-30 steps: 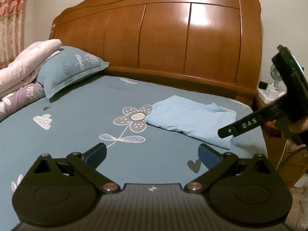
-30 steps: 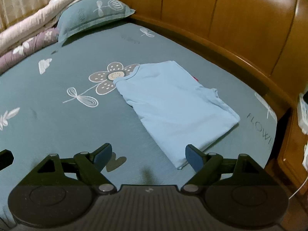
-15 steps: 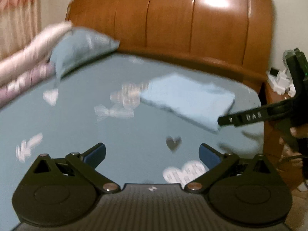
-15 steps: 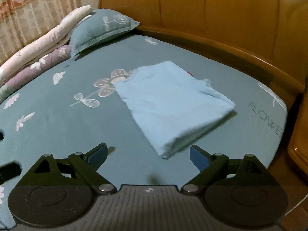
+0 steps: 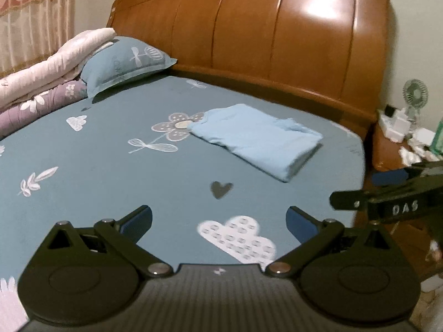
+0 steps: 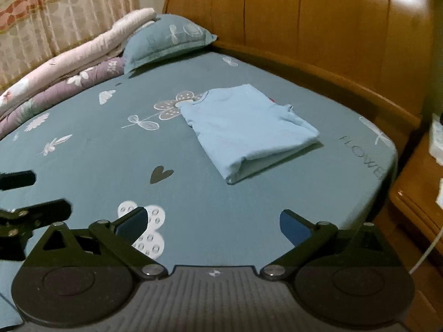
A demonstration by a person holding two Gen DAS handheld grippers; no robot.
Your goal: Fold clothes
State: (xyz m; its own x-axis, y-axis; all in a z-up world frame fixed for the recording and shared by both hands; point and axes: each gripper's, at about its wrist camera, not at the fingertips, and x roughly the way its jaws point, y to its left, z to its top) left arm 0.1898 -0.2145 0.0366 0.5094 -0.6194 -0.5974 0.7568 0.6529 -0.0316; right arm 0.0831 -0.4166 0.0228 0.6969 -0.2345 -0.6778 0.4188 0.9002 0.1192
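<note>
A light blue garment [image 5: 257,138] [image 6: 246,130] lies folded into a flat rectangle on the teal bed sheet [image 5: 105,171] [image 6: 91,166], near the headboard side. My left gripper [image 5: 218,221] hovers open well short of it, nothing between its blue pads. My right gripper [image 6: 211,222] is also open and empty, held back from the garment's near corner. The right gripper's black body shows at the right edge of the left wrist view, and the left gripper's body shows at the left edge of the right wrist view.
A wooden headboard [image 5: 277,36] rises behind the bed. A teal pillow [image 5: 124,61] and rolled quilts [image 5: 41,83] lie at the far left. A wooden nightstand [image 5: 393,149] with a small fan [image 5: 415,96] and clutter stands right of the bed.
Both grippers have drawn back and away from the folded garment, so it looks smaller and farther off. More of the sheet's near prints show. Both stay open.
</note>
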